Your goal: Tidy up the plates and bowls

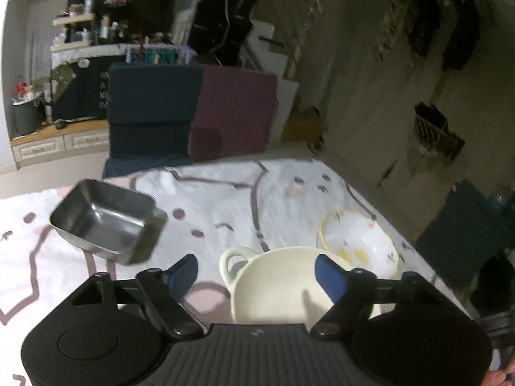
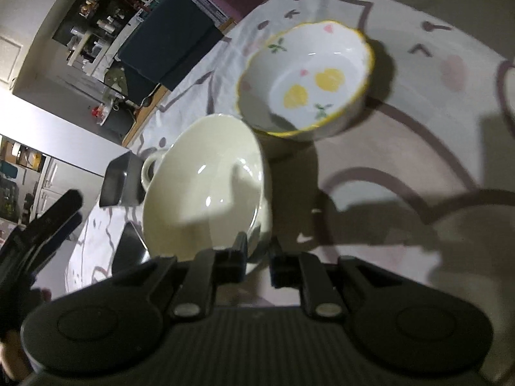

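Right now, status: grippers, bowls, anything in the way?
Right gripper shut on cream bowl rim. Left gripper open. Floral bowl just beyond. Steel tray off to the side, path clear.

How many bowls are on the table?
3. A cream bowl with a handle sits nearest, its rim pinched by the right tongs. A flowered bowl sits just behind it. A metal square bowl sits off to the left. Others may be out of view.

**A lived-in home room**

A cartoon-print cloth (image 1: 225, 199) covers the worktop. At eleven o'clock stand cluttered shelves (image 1: 77, 29); at twelve, folded cushions (image 1: 193, 109); bags (image 1: 425, 25) hang on the wall at two.
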{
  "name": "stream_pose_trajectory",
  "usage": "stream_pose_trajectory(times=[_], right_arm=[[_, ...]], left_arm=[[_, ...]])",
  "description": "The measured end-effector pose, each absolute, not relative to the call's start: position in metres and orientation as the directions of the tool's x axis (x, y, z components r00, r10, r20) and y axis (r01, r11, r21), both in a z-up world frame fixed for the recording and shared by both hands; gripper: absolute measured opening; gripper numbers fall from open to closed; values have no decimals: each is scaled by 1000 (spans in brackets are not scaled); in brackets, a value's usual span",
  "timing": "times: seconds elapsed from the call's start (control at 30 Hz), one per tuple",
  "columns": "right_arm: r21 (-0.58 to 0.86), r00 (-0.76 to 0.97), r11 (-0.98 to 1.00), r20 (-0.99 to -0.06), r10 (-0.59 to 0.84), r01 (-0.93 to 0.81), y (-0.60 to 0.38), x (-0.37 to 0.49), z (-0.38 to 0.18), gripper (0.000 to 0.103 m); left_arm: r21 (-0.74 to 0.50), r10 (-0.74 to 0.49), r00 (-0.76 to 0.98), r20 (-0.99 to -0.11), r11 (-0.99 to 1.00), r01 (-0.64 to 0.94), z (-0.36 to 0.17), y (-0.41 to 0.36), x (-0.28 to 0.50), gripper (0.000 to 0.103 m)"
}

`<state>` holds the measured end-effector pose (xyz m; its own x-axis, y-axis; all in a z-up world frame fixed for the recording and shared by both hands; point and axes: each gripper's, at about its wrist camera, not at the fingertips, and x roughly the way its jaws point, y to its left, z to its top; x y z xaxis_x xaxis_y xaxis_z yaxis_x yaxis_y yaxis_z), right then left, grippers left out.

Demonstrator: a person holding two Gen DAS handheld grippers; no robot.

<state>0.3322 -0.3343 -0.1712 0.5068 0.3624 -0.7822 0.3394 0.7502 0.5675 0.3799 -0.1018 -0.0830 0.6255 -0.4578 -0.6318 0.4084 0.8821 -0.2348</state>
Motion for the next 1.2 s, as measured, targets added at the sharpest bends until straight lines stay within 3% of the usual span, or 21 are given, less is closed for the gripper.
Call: stream_pose_trajectory(times=[0.23,0.47,0.53,0.73,0.93,1.03,1.2], right_arm=[[544,478,756,-806,349,364,-366,292,-169,14],[518,520,748,-809,272,415,-409,277,-161,8],[512,537,747,-806,248,423,-418,278,-162,8],[460,564,794,-805,184,397,-422,291,-161,10],[477,564,796,-798,214,372,-429,295,-163,12],[471,562,809,-797,221,351,-429,296,-161,15],[447,550,839,-804,224,311,-426,299,-157,22]], left_arm=[[-260,-488,522,-700,855,449,-99,-111,376,53],[-358,-538,415,-734,826,436,-114,-129,376,38],[-389,-542,390,-745,827,406,-120,-132,377,27],[-411,-525,337,-781,840,355,-133,-139,377,25],[-414,-520,312,-795,842,347,-141,-140,377,25],[-418,-520,302,-799,841,343,-144,-141,379,18],[-442,-535,301,-789,835,327,-147,-139,382,17]])
